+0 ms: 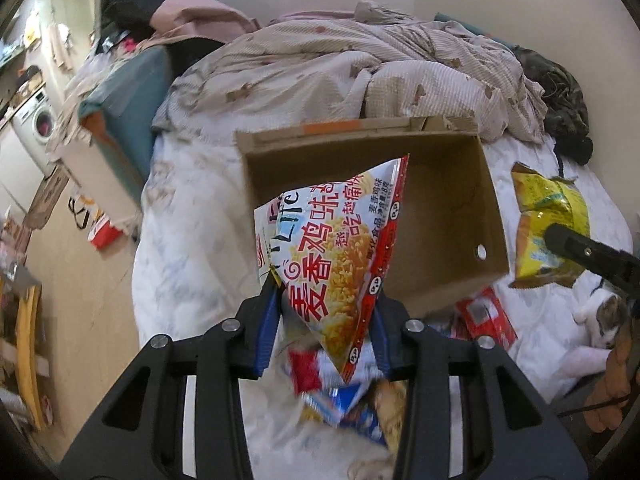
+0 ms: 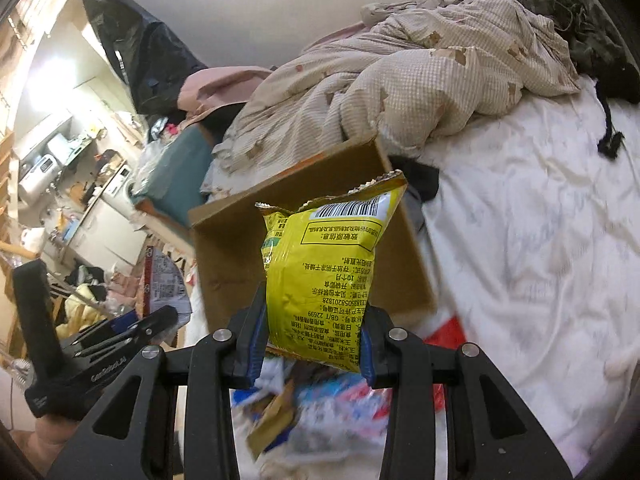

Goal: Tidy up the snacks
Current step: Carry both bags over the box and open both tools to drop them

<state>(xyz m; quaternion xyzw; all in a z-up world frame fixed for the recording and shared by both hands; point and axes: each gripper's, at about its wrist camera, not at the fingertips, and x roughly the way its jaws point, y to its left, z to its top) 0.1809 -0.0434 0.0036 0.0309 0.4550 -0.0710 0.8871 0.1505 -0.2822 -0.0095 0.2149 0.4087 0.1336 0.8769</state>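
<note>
My left gripper (image 1: 326, 312) is shut on a red and white snack bag (image 1: 340, 248) and holds it above the near edge of an open cardboard box (image 1: 444, 216) on the bed. My right gripper (image 2: 314, 328) is shut on a yellow snack bag (image 2: 324, 264), held in front of the same box (image 2: 224, 264). The yellow bag (image 1: 548, 224) also shows at the right of the left wrist view, and the left gripper (image 2: 132, 328) with its bag (image 2: 164, 284) at the left of the right wrist view. Several loose snack packets (image 1: 352, 400) lie under the grippers.
A rumpled beige duvet (image 1: 340, 68) lies behind the box on the white bed sheet (image 2: 540, 240). A cat (image 1: 600, 320) lies at the right. Dark clothing (image 1: 560, 96) sits at the far right. Cluttered floor (image 1: 80, 280) and a washing machine (image 1: 40, 124) lie to the left.
</note>
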